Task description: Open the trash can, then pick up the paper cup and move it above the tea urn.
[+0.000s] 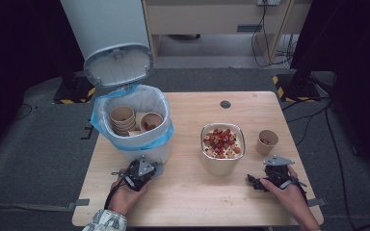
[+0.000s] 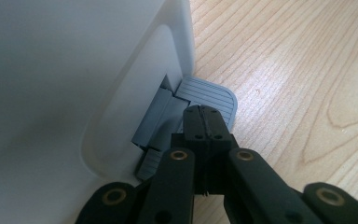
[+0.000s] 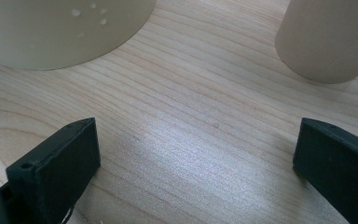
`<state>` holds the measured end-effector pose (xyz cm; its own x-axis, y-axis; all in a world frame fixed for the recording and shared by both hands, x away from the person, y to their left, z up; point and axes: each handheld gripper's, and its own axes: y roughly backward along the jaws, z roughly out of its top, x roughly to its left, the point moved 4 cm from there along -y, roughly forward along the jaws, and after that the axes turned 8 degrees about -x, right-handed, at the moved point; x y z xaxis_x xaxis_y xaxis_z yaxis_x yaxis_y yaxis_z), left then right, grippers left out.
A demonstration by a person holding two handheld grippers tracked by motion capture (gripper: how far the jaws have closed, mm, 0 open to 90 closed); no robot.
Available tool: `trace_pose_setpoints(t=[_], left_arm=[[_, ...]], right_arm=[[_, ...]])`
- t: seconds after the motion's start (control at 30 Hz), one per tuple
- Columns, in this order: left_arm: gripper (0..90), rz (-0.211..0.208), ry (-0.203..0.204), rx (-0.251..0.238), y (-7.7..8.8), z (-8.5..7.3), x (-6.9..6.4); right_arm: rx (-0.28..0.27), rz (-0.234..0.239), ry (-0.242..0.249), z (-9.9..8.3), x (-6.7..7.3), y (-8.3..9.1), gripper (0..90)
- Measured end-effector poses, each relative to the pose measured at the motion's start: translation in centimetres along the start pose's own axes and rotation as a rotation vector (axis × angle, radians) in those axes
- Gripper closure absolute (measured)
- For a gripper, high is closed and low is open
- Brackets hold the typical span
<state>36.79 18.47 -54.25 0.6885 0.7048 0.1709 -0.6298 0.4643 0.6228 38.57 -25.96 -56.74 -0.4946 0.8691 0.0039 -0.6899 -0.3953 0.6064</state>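
On the wooden surface (image 1: 188, 202) a white pedal bin (image 1: 139, 130) stands at about ten o'clock from the middle, its lid (image 1: 118, 65) thrown up and a blue bag (image 1: 101, 120) folded over the rim; inside lie paper cups (image 1: 125, 120), some stacked. The left gripper (image 1: 155, 169) sits at seven o'clock, right at the foot of the bin, and its jaws are clenched together with nothing between them. In the left gripper view that gripper's tip (image 2: 205, 112) rests over the grey ribbed pedal (image 2: 212, 95) that juts from the recess at the base of the bin's white wall (image 2: 51, 84); whether it presses the pedal or merely touches it cannot be told. Near the middle, toward three o'clock, a metal bowl (image 1: 222, 163) holds red and brown bits, and a small paper cup (image 1: 267, 141) stands just beside it, further toward three o'clock. The right gripper (image 1: 251, 180) lies at five o'clock, released, jaws spread wide over bare wood; in the right gripper view the bowl (image 3: 60, 28) shows at eleven o'clock and the cup (image 3: 331, 37) at one o'clock, both apart from the jaws
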Motion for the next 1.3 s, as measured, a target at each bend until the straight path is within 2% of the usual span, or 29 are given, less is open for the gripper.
trace_pose_setpoints(t=[0.3,0.4,0.43,0.63,0.73,0.77,1.0,1.1,1.23,1.3], left_arm=[[89.8,-0.006,0.010,-0.002,0.0,0.0,0.1],[89.8,-0.007,0.012,-0.002,0.0,0.0,0.1],[89.8,-0.007,0.012,-0.002,0.0,0.0,0.1],[89.8,-0.008,0.018,-0.004,0.0,0.0,0.1],[89.8,-0.008,0.018,-0.003,0.0,0.0,0.1],[89.8,-0.008,0.017,-0.004,0.0,0.0,0.1],[89.8,-0.008,0.011,0.002,0.0,0.0,0.1],[89.8,-0.008,0.011,0.002,0.0,0.0,0.1],[89.8,-0.007,0.009,0.002,0.0,0.0,0.1],[89.8,-0.007,0.010,0.002,0.0,0.0,0.1]], right_arm=[[0.001,0.001,-0.001,0.0,0.0,0.0,1.7],[0.005,-0.006,0.011,0.2,-0.2,0.2,5.8],[-0.012,-0.032,0.027,0.4,-0.5,0.4,5.4],[-0.074,-0.065,-0.019,1.3,-1.1,0.9,5.9],[-0.079,-0.079,-0.029,1.3,-1.4,1.0,5.9],[-0.094,-0.093,-0.051,1.5,-1.7,1.1,5.7],[-0.163,-0.119,-0.111,2.8,-2.7,1.9,4.9],[-0.185,-0.132,-0.129,3.2,-3.2,1.9,5.1],[-0.188,-0.172,-0.134,3.6,-4.1,1.3,5.2],[-0.188,-0.178,-0.128,4.0,-4.3,1.0,5.4]])
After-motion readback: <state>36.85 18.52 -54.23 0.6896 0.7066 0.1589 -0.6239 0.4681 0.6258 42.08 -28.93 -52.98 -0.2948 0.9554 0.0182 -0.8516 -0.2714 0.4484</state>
